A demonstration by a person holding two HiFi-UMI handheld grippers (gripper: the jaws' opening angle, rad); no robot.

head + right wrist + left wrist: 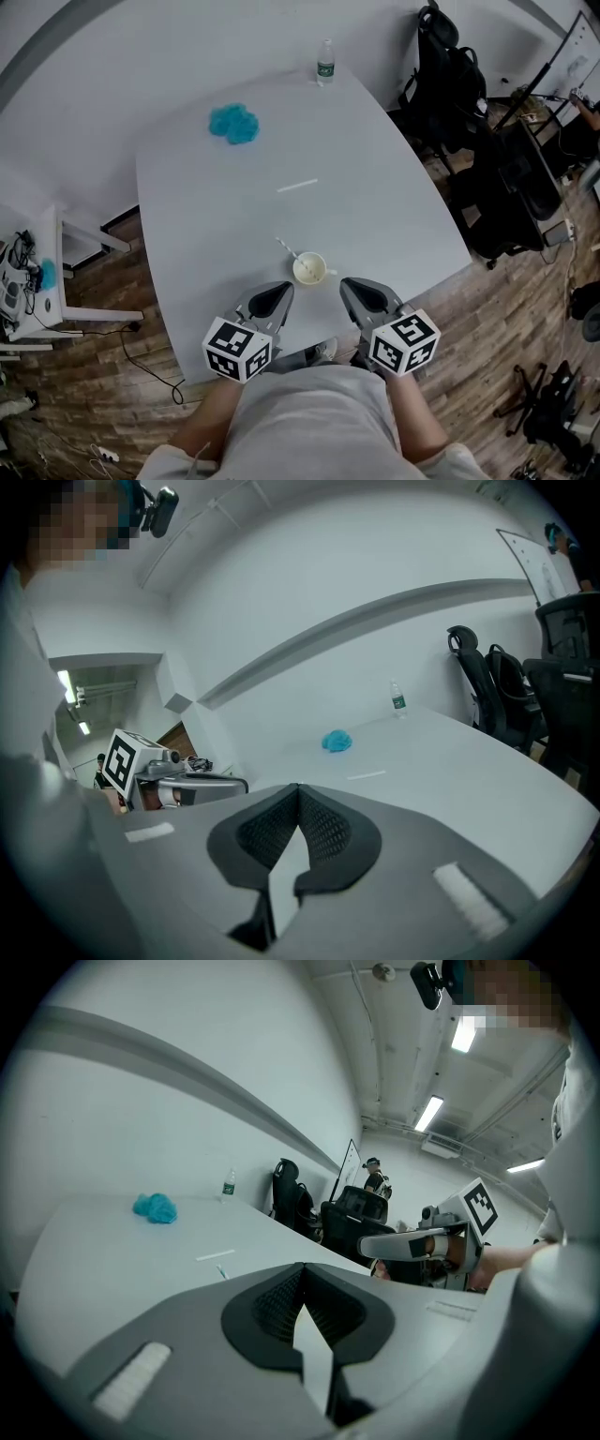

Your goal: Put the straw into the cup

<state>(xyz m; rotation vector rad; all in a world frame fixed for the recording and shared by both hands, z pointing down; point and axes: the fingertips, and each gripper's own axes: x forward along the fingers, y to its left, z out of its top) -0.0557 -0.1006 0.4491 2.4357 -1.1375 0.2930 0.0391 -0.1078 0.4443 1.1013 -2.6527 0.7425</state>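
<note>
One cup (309,269) on the bench (403,211), one straw (284,247) leaning inside. Left gripper (281,288) and right gripper (349,285) hover near, fingers pressed together, empty. One bottle (325,63), one blue cloth (233,123) beyond.
</note>
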